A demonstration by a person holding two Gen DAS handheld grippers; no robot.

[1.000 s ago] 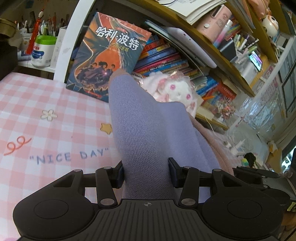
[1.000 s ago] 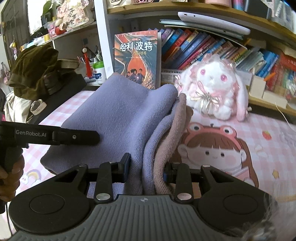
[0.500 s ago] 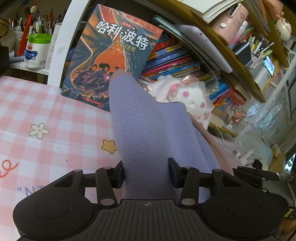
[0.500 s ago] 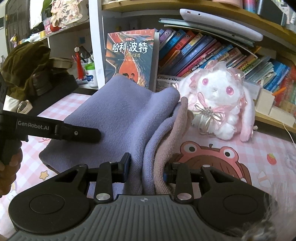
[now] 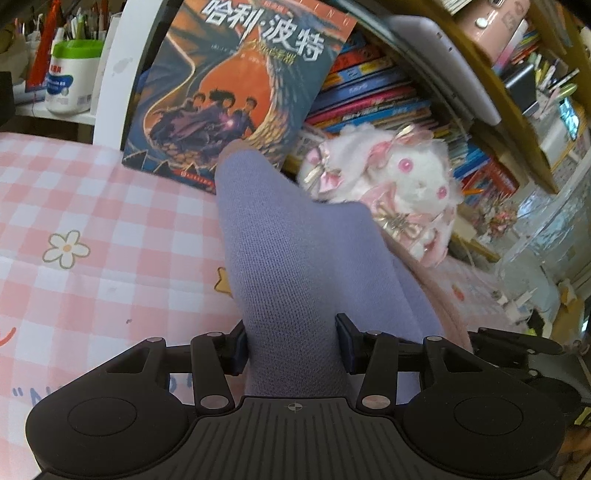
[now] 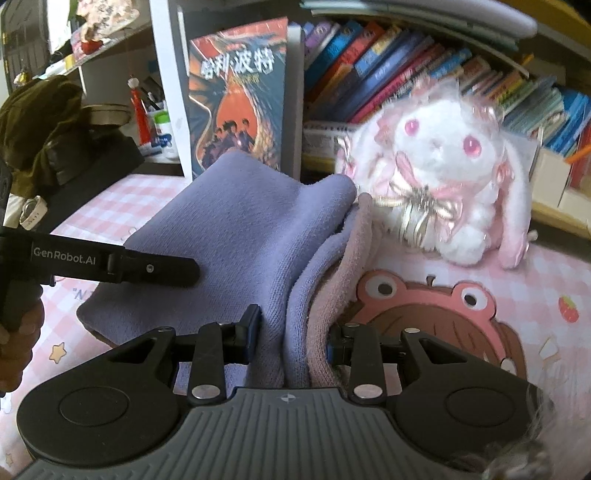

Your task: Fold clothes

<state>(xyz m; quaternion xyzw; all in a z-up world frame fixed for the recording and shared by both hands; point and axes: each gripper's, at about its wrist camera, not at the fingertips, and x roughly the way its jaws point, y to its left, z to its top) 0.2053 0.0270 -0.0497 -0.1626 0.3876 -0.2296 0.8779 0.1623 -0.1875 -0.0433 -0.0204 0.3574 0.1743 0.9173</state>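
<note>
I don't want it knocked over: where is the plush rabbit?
In the right wrist view, the plush rabbit sits upper right against the bookshelf, just beyond the purple garment.

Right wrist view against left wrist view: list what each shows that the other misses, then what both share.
Only the right wrist view: the frog-hat cartoon print, an olive garment heap, the left tool seen from the side with a hand on its grip.

Only the left wrist view: the flower print and a pink case on the upper shelf.

Both: the purple garment clamped in each tool, its pink lining, the white plush rabbit, the upright book, the checked cloth.
</note>
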